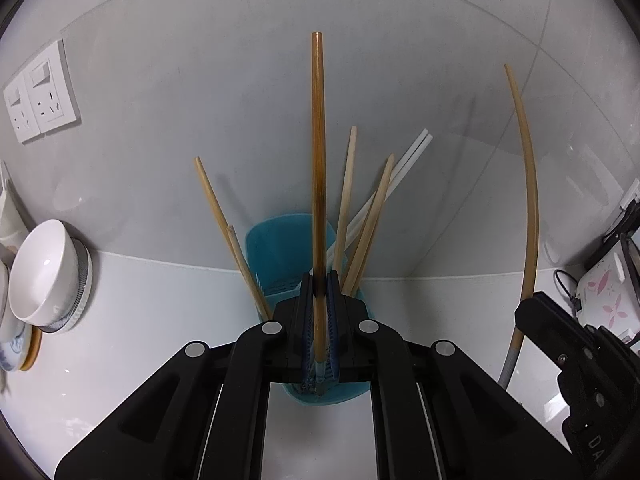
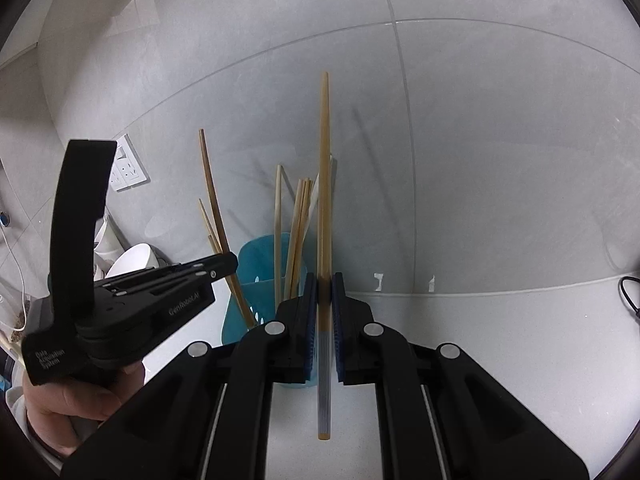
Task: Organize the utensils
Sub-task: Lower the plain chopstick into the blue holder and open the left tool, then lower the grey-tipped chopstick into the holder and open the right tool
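Observation:
My left gripper [image 1: 319, 286] is shut on a dark brown chopstick [image 1: 318, 152] that stands upright over the blue utensil holder [image 1: 276, 248]. Seen from the right wrist, the left gripper [image 2: 230, 265] is level with the blue utensil holder's [image 2: 256, 280] rim. The brown chopstick's [image 2: 210, 188] lower end reaches down inside it. Several pale wooden and white chopsticks [image 1: 348, 200] lean in the holder. My right gripper [image 2: 324, 288] is shut on a tan chopstick [image 2: 324, 184] with a grey grooved end, just right of the holder. The right gripper [image 1: 525, 312] and its tan chopstick [image 1: 531, 200] also show at the right of the left wrist view.
White bowl [image 1: 44, 272] tilted on stacked plates at the left. Wall sockets [image 1: 40, 92] on the tiled wall. An appliance with a pink flower print [image 1: 604, 292] stands at the right, with a black cable [image 2: 630, 296]. A hand [image 2: 68, 400] holds the left gripper.

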`<state>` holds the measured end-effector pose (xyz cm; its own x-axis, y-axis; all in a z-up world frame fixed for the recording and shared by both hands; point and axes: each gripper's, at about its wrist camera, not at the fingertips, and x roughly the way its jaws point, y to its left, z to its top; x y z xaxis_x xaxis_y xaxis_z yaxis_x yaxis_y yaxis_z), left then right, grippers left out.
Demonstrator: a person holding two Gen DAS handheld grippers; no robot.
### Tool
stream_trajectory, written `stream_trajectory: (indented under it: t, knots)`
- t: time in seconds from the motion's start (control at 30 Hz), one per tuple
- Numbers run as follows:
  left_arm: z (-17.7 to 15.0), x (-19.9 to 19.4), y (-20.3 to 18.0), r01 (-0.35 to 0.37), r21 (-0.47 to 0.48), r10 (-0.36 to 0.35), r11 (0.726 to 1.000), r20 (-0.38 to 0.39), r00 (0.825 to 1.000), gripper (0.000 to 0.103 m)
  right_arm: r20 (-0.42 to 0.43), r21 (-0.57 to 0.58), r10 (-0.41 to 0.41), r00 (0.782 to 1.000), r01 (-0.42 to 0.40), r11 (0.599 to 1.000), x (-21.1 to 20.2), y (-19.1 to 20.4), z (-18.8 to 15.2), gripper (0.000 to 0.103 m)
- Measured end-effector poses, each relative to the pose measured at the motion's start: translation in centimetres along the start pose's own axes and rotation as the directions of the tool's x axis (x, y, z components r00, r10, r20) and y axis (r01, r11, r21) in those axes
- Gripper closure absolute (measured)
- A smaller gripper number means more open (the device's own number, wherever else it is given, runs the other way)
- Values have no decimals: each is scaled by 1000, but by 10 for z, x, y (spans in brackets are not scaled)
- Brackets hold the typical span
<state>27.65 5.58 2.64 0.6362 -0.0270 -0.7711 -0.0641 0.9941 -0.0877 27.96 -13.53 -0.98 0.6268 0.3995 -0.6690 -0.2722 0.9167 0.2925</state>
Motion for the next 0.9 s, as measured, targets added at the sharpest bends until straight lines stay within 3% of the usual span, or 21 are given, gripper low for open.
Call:
stream_trajectory:
  t: [0.17, 0.5, 0.63, 0.8, 0.9]
  knots:
    - [-5, -11, 1, -23, 14, 23, 1000, 23, 999, 94, 0, -4, 8, 1000, -8, 1000, 2, 1, 0, 96]
    - [-27, -37, 24, -42, -22, 43, 999, 37, 998, 39, 46, -45, 62, 997, -60, 997, 2, 15, 8, 96]
    - [-35, -35, 35, -77, -3, 77, 997, 21, 997, 33, 63, -54, 88, 994, -84, 995, 7, 24, 12, 96]
    - [-40, -37, 54, -85, -42, 86, 995, 17, 996, 18, 88, -66, 119, 989, -113, 991, 13, 35, 16, 96]
    - [-41, -38, 61, -84, -57, 85, 995, 15, 996, 14, 96, -71, 125, 987, -119, 990, 18, 40, 17, 96]
